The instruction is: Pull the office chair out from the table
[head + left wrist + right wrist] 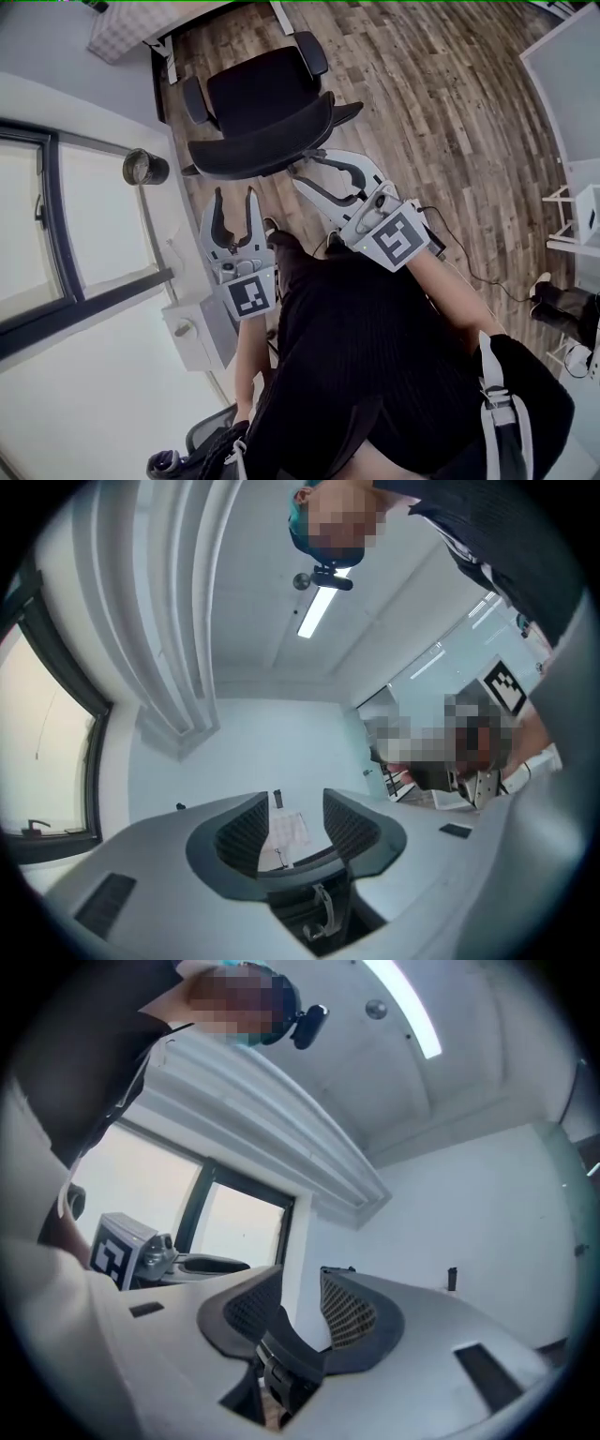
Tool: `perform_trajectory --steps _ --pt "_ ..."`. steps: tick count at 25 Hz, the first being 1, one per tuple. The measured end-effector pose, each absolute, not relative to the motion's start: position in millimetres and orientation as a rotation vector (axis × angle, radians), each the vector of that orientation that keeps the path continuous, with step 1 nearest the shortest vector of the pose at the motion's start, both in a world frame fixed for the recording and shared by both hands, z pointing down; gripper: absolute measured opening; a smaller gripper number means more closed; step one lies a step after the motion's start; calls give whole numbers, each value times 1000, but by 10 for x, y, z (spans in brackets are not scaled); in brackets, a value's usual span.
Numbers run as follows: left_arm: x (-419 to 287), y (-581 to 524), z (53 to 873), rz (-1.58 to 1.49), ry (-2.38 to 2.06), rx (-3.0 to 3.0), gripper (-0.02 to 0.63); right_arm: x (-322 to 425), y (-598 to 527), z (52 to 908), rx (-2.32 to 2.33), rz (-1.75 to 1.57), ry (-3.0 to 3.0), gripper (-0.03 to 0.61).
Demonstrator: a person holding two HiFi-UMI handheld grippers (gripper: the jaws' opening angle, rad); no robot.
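Left tool (234, 202) and right tool (309, 169): jaws apart, nothing clamped, both held up off the black padded office chair (258, 94). Chair sits on the wood-plank floor (422, 112), seat clear of the white worktop (202, 19). Pull looks done, hence no grip.

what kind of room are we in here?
Probably an office: a black office chair on a wood-look floor, a large window beside it, and a strip light on the ceiling.

Matt office chair (262, 98), grained wood floor (441, 112)
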State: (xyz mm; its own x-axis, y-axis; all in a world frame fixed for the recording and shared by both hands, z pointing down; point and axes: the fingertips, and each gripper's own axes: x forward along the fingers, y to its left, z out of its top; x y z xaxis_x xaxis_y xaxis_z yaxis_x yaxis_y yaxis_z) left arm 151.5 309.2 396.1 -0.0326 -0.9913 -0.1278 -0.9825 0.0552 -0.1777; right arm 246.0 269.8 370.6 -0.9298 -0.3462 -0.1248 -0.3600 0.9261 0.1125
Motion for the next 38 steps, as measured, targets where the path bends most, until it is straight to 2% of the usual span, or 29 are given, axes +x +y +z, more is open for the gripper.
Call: perform_trajectory --steps 1,3,5,7,9,11,24,38 --pt "1544 3097 3909 -48 2129 -1998 154 2473 2703 3696 -591 190 2958 133" --pt "1661 3104 3855 -60 2135 -1972 48 2506 2725 3731 -671 175 2939 91" --pt "1784 3112 3850 -85 2130 -1976 40 2510 2761 3775 -720 155 2931 67" --pt "1828 3115 3861 -99 2159 -1964 -4 2485 2795 3793 -748 120 2916 63" --pt "1839 3116 3898 -111 2203 -1959 -9 2482 2808 3824 -796 91 2904 52" --pt "1850 3122 3933 -106 2235 -1968 -9 2490 2814 3878 -852 74 2897 4" --pt "1976 3199 4182 -74 2249 -2070 -9 2469 2975 4112 -864 58 2973 3" --pt "1947 3126 4430 -147 2278 -2109 -9 2488 2829 4486 -930 -127 3021 3"
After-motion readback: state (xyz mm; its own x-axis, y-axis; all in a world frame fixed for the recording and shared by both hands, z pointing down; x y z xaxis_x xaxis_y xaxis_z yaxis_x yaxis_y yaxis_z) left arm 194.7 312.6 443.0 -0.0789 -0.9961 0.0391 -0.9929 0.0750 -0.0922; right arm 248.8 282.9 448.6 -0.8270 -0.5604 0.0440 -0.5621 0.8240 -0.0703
